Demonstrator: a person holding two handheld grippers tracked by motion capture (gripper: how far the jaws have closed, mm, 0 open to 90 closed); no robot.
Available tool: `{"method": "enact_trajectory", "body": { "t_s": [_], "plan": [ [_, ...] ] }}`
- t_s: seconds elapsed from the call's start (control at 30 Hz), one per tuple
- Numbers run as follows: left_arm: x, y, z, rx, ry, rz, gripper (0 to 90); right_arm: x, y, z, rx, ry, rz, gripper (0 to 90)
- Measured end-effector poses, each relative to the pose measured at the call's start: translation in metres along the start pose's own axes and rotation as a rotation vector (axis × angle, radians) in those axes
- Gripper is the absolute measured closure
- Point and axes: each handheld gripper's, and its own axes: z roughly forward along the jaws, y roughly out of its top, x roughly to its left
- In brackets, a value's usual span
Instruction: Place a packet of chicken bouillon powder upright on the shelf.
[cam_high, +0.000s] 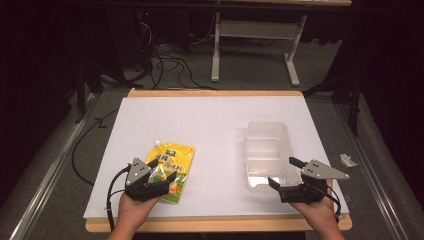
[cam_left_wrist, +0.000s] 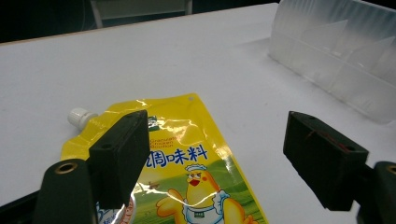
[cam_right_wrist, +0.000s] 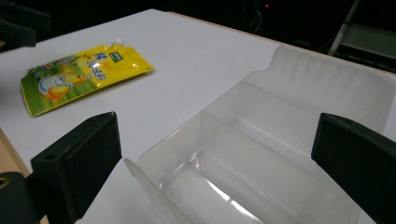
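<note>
Showing pouch (cam_left_wrist: 187, 172) print up close, bin (cam_right_wrist: 261, 177) dividers from right hand-held gripper view

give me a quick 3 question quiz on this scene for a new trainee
1. True or false: the left gripper has its jaws shut tight on the yellow pouch.
2. Multiple choice: where is the clear plastic bin? A. stacked on the pouch B. on the white table, just ahead of the right gripper C. on the floor
3. Fill in: the pouch's small screw cap is coloured ____.

Key:
1. False. The jaws stand open, low over the pouch's near end, and it lies flat on the table.
2. B. The right gripper's jaws are open too, at the bin's near end.
3. White.
</note>
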Motion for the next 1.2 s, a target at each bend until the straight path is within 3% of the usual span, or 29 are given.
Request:
{"method": "enact_trajectory", "body": {
  "t_s": [0.13,0.23,0.67,0.9,0.93,1.13,1.2],
  "plan": [
    [0.002,0.000,-0.001,-0.003,0.004,0.003,21.8,-0.004,-0.002,0.000,0.005,-0.015,0.008,0.5],
    [0.002,0.000,-0.003,-0.004,0.015,0.034,20.3,-0.002,-0.002,0.001,0.001,-0.010,-0.005,0.5],
    [0.011,0.002,-0.010,-0.016,0.021,0.010,12.3,0.003,-0.001,-0.001,-0.010,-0.015,-0.007,0.4],
    [0.032,-0.004,-0.004,0.024,0.066,-0.055,14.3,0.002,-0.002,0.001,-0.004,-0.014,-0.011,0.6],
    [0.042,-0.007,-0.001,0.043,0.090,-0.074,15.1,0.003,-0.002,0.001,-0.002,-0.013,-0.008,0.6],
    [0.070,-0.014,0.005,0.081,0.129,-0.137,20.0,0.003,-0.002,0.002,0.002,-0.006,-0.007,0.9],
    [0.083,-0.014,0.008,0.083,0.121,-0.187,21.1,0.002,-0.003,0.002,0.004,-0.005,-0.008,1.1]
  ]
}}
